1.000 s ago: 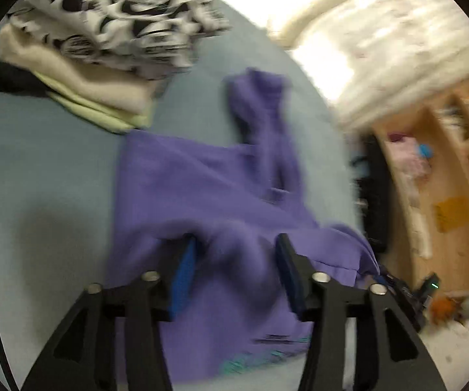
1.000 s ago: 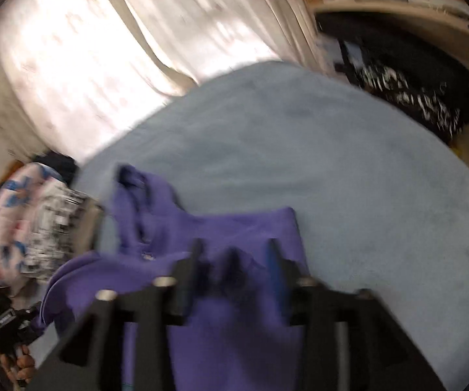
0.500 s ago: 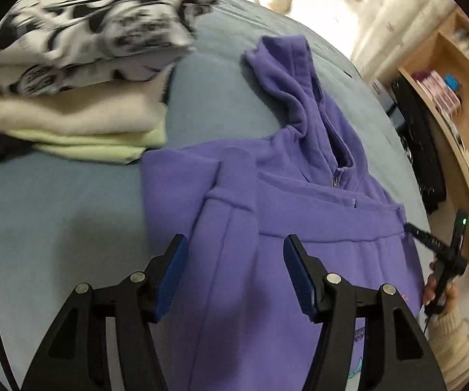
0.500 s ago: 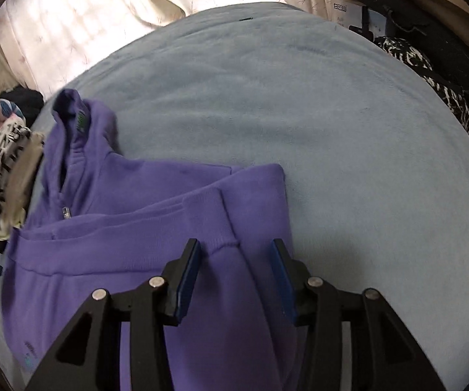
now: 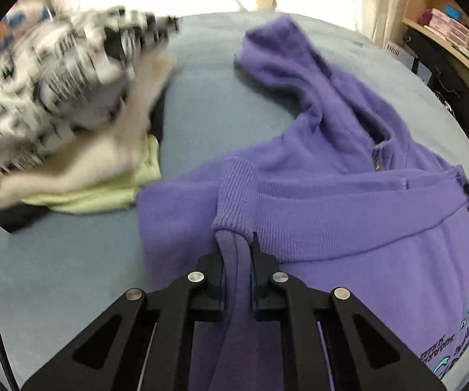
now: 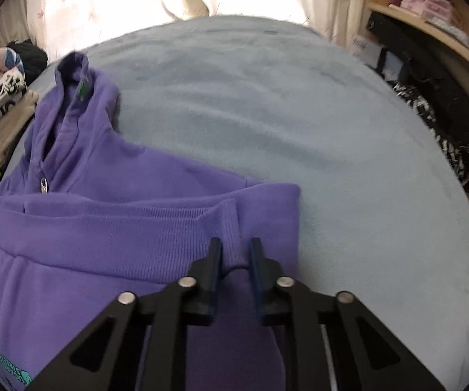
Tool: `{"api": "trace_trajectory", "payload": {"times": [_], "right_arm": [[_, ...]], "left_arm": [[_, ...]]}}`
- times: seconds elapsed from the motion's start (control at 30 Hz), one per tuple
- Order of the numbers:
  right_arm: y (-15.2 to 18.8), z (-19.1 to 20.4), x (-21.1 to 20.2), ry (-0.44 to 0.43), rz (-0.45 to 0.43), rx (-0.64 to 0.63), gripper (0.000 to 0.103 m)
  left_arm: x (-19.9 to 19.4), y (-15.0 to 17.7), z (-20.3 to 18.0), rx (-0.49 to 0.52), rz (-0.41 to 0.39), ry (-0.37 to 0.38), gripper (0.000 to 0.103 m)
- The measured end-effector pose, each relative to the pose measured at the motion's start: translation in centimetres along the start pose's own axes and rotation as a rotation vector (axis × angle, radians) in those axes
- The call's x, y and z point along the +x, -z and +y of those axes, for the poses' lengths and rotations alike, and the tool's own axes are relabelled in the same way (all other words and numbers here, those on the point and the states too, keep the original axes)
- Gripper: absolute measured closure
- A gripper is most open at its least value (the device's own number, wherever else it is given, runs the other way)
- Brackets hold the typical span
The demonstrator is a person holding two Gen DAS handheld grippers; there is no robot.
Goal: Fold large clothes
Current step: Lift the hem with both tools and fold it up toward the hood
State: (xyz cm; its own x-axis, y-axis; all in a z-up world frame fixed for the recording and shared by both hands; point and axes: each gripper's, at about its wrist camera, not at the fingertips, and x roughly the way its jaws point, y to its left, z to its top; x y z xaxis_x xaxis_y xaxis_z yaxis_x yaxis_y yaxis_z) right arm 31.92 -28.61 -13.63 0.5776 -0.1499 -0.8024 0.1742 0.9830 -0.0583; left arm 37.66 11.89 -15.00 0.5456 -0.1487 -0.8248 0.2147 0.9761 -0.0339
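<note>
Left wrist view: the left gripper [image 5: 236, 260] has its jaws pinching a gathered ridge of the purple hoodie [image 5: 348, 215] just behind a ribbed cuff [image 5: 234, 192] that lies on the body of the garment. In the right wrist view, the right gripper [image 6: 234, 257] has its jaws pinching the opposite ribbed cuff [image 6: 231, 228] in the same manner. The hoodie lies on a blue bed [image 6: 299, 123], hood [image 6: 74, 97] pointing toward the curtained window [image 6: 110, 3]. Judged progress: both sleeves appear to be laid over the body and the ribbed hem band [image 6: 104, 244] sits folded up across the chest, so the garment is partly folded; the hood is not yet tucked and a final fold to compact size appears to remain. Edges and clearance, relative to the hoodie: a stack of folded clothes [image 5: 61, 120] sits just beside its shoulder on the left gripper's side, near but not touching in the left wrist view, so room there is limited. On the right gripper's side a wide area of bed is bare, ending at the bed edge before a wooden shelf [image 6: 430, 29]. Beyond the hood, bare bed extends toward the window.
</note>
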Motion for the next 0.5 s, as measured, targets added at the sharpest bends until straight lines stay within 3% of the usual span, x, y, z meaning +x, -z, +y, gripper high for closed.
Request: {"api": "trace_trajectory", "payload": {"times": [0.1, 0.2, 0.37, 0.5], "right_arm": [[-0.6, -0.4, -2.7, -0.013, -0.096, 0.045, 0.092], [-1.9, -0.5, -4.7, -0.037, -0.172, 0.083, 0.092], [-4.1, 0.5, -5.2, -0.025, -0.233, 0.082, 0.092], [-5.0, 0.6, -2.4, -0.008, -0.193, 0.092, 0.092]], "left_arm": [[-3.3, -0.4, 0.6, -0.023, -0.117, 0.006, 0.095], [-5.2, -1.2, 1.4, -0.073, -0.182, 0.002, 0.095], [-5.1, -2.5, 2.2, -0.125, -0.215, -0.026, 0.095], [-2.3, -3.2, 2.3, -0.144, -0.192, -0.041, 0.095]]}}
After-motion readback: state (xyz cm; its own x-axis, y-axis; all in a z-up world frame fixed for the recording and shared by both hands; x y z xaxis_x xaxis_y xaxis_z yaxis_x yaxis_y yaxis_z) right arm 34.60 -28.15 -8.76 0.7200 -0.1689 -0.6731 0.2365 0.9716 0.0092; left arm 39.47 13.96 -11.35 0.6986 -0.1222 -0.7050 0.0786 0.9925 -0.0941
